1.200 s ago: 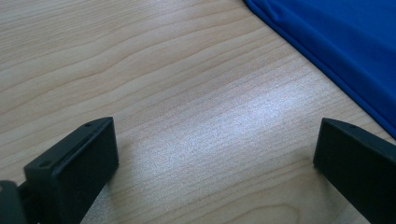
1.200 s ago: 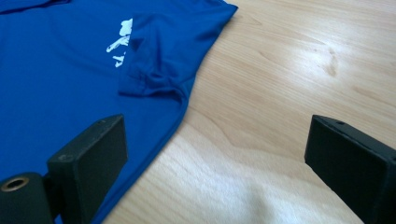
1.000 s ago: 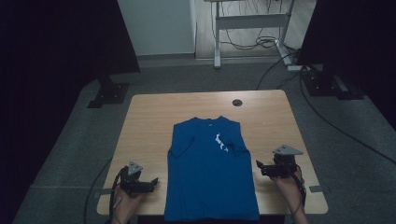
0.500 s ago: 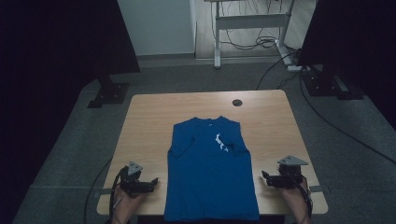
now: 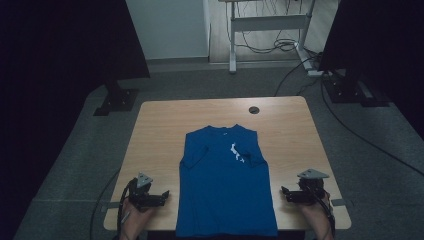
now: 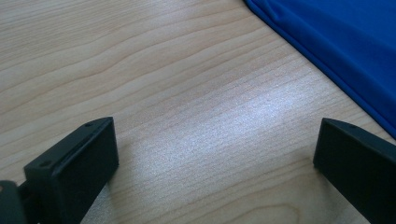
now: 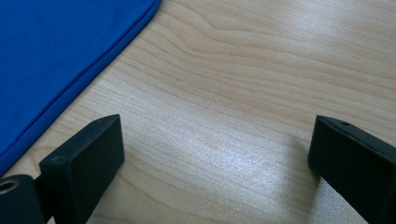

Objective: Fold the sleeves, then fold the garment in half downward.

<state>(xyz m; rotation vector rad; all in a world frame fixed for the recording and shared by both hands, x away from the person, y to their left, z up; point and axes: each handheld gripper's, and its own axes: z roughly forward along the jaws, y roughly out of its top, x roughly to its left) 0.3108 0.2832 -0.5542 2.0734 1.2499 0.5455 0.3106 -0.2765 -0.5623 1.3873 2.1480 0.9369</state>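
Note:
A blue T-shirt (image 5: 225,180) with a small white print lies flat in the middle of the wooden table (image 5: 165,125), collar away from me and hem at the near edge. My left gripper (image 5: 164,196) rests on the table just left of the shirt, open, nothing between its jaws. My right gripper (image 5: 285,194) rests just right of the shirt, open too. In the left gripper view (image 6: 215,154) the shirt's edge (image 6: 345,51) runs across the upper right. The right gripper view (image 7: 215,158) has the shirt's edge (image 7: 51,51) at the upper left.
A small dark round grommet (image 5: 254,109) sits near the table's far edge. Black stands (image 5: 117,97) and cables lie on the grey floor around the table. A white desk frame (image 5: 270,25) stands farther back.
My right gripper has moved down toward the table's near edge and a little right, away from the shirt. The left gripper and the shirt have stayed put.

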